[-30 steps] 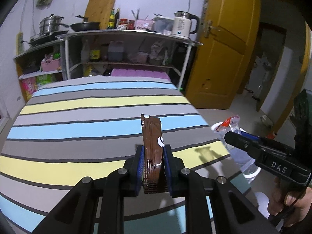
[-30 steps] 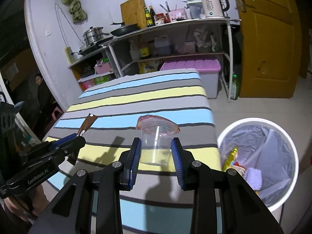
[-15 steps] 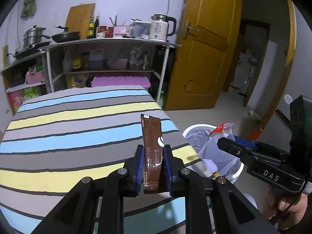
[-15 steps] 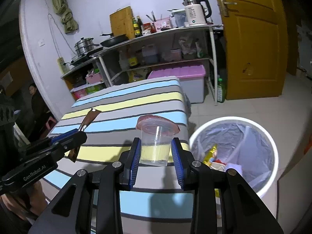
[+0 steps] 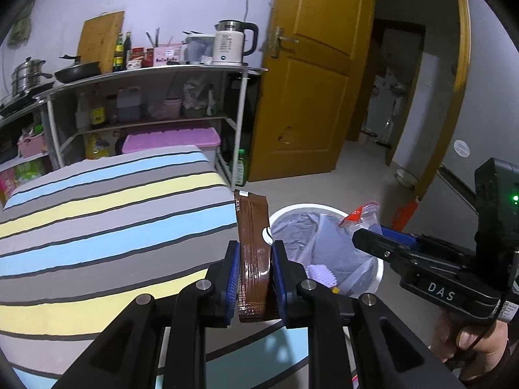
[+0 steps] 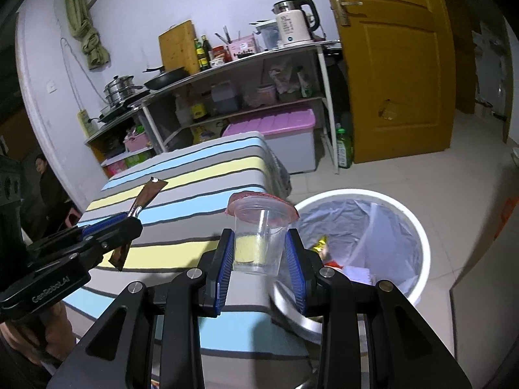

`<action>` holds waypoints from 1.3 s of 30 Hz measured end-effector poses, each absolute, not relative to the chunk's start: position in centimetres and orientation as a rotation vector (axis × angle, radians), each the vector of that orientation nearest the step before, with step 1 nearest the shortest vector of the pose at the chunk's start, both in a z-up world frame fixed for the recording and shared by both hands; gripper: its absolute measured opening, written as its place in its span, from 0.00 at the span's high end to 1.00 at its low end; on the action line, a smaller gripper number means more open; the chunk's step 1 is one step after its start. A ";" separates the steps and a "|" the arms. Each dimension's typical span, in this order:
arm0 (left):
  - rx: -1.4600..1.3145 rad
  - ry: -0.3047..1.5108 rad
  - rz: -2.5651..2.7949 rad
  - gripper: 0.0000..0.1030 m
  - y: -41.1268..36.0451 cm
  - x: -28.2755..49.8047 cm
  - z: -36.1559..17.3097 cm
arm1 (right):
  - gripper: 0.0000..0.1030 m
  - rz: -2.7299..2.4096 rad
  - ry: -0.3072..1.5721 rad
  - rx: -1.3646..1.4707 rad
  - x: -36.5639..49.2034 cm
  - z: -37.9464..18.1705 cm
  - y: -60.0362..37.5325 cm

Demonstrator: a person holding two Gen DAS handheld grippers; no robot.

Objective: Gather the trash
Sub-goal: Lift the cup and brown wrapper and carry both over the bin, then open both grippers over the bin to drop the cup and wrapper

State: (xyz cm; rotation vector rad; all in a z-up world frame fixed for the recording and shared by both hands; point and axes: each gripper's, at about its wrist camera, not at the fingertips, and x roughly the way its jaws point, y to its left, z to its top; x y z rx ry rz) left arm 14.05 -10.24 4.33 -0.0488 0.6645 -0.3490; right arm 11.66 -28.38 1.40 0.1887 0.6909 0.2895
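Observation:
My left gripper (image 5: 255, 259) is shut on a brown snack wrapper (image 5: 252, 227), held upright above the right edge of the striped table (image 5: 97, 214). My right gripper (image 6: 259, 253) is shut on a clear plastic cup (image 6: 258, 230) with a red film lid. A white trash bin (image 6: 412, 227) with a grey liner stands on the floor right of the table, holding several bits of trash; it also shows in the left wrist view (image 5: 374, 267). The right gripper (image 5: 369, 240) is above the bin. The left gripper (image 6: 129, 220) with the wrapper (image 6: 147, 194) shows left in the right wrist view.
A metal shelf rack (image 5: 146, 74) with a kettle (image 5: 232, 45), pans and bottles stands behind the table. A purple-lidded box (image 5: 172, 136) sits under it. A yellow door (image 5: 311, 97) is to the right. A person (image 6: 48, 181) sits at far left.
Both grippers have moved right, from over the table toward the bin, each still holding its item. The bin now sits closer and larger in both views.

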 end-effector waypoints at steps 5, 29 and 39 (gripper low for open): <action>-0.045 0.671 -0.374 0.81 -11.5 14.9 4.0 | 0.68 0.258 0.696 0.208 11.7 0.9 -29.9; -0.016 0.759 -0.484 0.80 -18.1 19.3 0.2 | 0.67 0.152 0.761 0.271 13.6 -2.4 -35.4; -0.025 0.816 -0.496 0.80 -19.4 21.8 -2.0 | 0.67 0.120 0.812 0.267 15.0 -4.0 -36.1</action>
